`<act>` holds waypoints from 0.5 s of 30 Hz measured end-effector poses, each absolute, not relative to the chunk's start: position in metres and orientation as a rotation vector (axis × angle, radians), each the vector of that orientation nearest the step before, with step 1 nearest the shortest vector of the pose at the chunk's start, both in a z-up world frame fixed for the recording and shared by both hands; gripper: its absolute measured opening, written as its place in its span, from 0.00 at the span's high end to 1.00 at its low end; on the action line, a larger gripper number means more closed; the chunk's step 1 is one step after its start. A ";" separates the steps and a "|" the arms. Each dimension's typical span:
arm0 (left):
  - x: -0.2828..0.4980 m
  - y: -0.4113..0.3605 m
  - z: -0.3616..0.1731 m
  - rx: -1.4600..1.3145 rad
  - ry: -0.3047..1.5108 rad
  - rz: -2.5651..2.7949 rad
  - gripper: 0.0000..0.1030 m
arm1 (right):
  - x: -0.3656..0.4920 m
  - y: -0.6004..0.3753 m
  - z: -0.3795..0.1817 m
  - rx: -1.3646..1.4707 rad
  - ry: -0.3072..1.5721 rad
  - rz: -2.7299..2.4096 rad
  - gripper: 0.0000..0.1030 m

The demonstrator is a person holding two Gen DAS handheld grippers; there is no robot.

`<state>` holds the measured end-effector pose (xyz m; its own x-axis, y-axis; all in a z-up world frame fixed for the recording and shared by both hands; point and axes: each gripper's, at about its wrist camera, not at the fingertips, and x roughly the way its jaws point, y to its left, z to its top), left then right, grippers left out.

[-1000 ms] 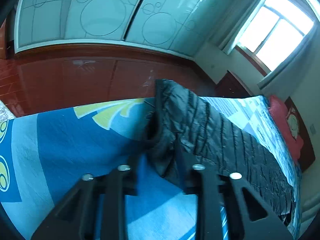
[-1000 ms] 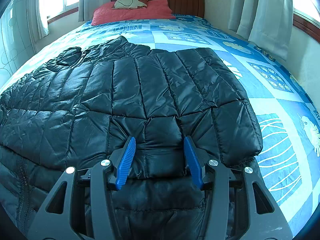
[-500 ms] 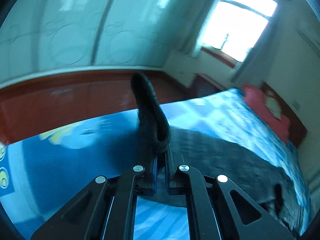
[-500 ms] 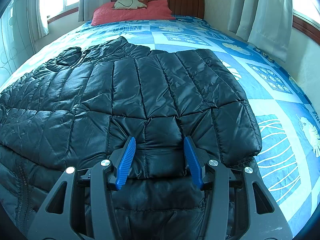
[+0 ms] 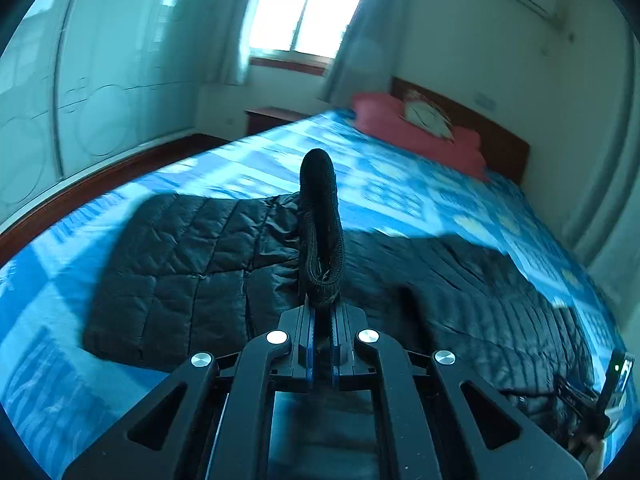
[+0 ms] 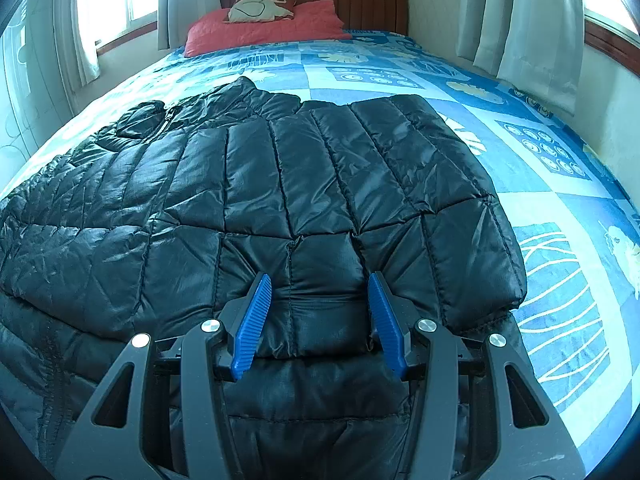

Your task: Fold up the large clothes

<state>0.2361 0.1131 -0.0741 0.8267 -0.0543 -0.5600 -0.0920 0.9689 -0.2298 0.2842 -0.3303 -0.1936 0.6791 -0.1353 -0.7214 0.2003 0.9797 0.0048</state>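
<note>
Left gripper swung, lifting pinched cuff | black quilted jacket spread flat | right gripper parted, astride hem

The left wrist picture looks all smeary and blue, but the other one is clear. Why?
Left wrist view: the bed cover and black puffy jacket are streaked with motion blur and tinted blue-green; only the left hand-held gripper, clamped on a dark knit cuff, looks sharp. Right wrist view: sharp, daylit, with fisheye bending at the edges.

Daylight from blown-out window, motion blur across bedspread, fisheye bending, dark vignetted corners
</note>
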 end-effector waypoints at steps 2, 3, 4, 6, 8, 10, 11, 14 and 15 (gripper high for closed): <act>0.242 0.086 -0.079 -0.229 0.617 -0.010 0.95 | 0.284 -0.332 -0.194 0.091 0.800 -0.186 0.51; 0.244 0.072 -0.080 -0.213 0.625 -0.026 0.95 | 0.284 -0.332 -0.194 0.094 0.800 -0.184 0.51; 0.247 0.063 -0.081 -0.198 0.631 -0.037 0.95 | 0.284 -0.331 -0.195 0.096 0.799 -0.183 0.51; 0.249 0.035 -0.084 -0.150 0.640 -0.061 0.95 | 0.284 -0.333 -0.195 0.104 0.796 -0.178 0.51; 0.252 0.010 -0.088 -0.121 0.655 -0.087 0.95 | 0.284 -0.336 -0.196 0.114 0.793 -0.172 0.51; 0.260 -0.017 -0.092 -0.098 0.672 -0.113 0.95 | 0.283 -0.335 -0.197 0.121 0.790 -0.169 0.51; 0.262 -0.031 -0.094 -0.083 0.677 -0.126 0.95 | 0.282 -0.333 -0.197 0.123 0.789 -0.168 0.51; 0.263 -0.065 -0.097 -0.054 0.694 -0.161 0.95 | 0.280 -0.332 -0.197 0.132 0.785 -0.164 0.51; 0.264 -0.075 -0.097 -0.046 0.698 -0.172 0.95 | 0.280 -0.334 -0.197 0.136 0.784 -0.161 0.51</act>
